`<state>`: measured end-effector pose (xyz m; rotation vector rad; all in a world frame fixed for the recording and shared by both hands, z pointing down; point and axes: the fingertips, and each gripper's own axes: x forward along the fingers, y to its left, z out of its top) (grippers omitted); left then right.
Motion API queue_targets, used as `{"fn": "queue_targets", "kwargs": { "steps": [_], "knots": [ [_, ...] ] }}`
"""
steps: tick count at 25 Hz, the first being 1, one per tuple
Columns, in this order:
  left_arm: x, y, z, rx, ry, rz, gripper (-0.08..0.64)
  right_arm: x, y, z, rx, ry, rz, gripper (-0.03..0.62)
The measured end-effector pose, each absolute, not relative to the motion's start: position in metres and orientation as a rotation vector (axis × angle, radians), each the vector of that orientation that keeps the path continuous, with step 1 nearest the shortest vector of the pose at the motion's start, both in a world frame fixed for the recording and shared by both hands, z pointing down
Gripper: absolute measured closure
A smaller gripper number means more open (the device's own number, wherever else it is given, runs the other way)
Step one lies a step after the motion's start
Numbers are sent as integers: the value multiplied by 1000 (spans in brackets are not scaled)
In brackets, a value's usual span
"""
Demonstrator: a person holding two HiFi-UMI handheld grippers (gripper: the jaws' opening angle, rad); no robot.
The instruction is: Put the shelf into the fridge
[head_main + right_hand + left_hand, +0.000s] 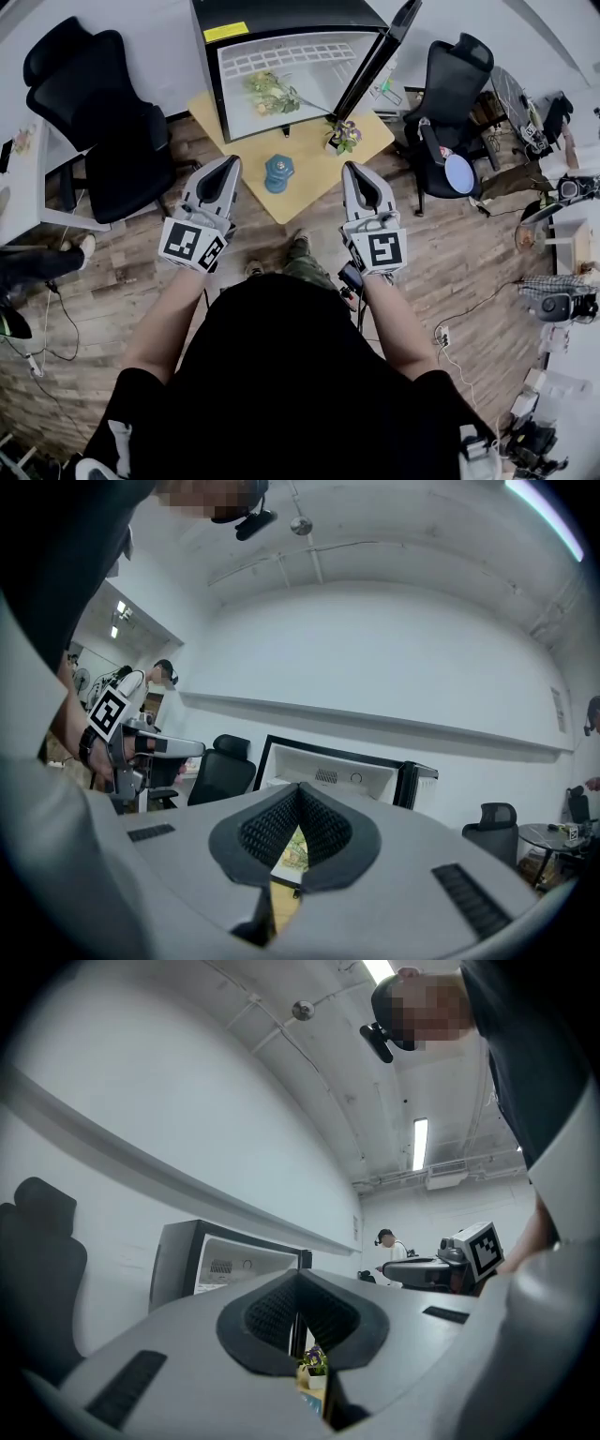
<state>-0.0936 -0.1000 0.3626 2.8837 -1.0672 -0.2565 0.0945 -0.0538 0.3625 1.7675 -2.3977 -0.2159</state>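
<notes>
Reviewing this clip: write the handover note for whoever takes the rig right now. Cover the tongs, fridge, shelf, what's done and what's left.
Left tongs: shut, empty, held up in front of the person.
Right tongs: shut, empty, level with the left.
Fridge: on the yellow table, door open to the right, flowers showing inside.
On the table in front of it: a blue object and a small potted plant.
Shelf: no loose one can be made out in any view, and whether it already sits inside is unclear.
Left: locate the shelf and check that it is seated. Neither tongs touches anything.
</notes>
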Motion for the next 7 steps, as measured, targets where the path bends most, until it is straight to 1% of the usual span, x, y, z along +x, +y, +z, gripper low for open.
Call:
{"fn": "queue_targets", "kwargs": {
  "steps": [7],
  "knots": [
    [-99,-93,364,2898,-1084,-251,541,98,-47,360,1778,-2363,-252,577]
  ]
}}
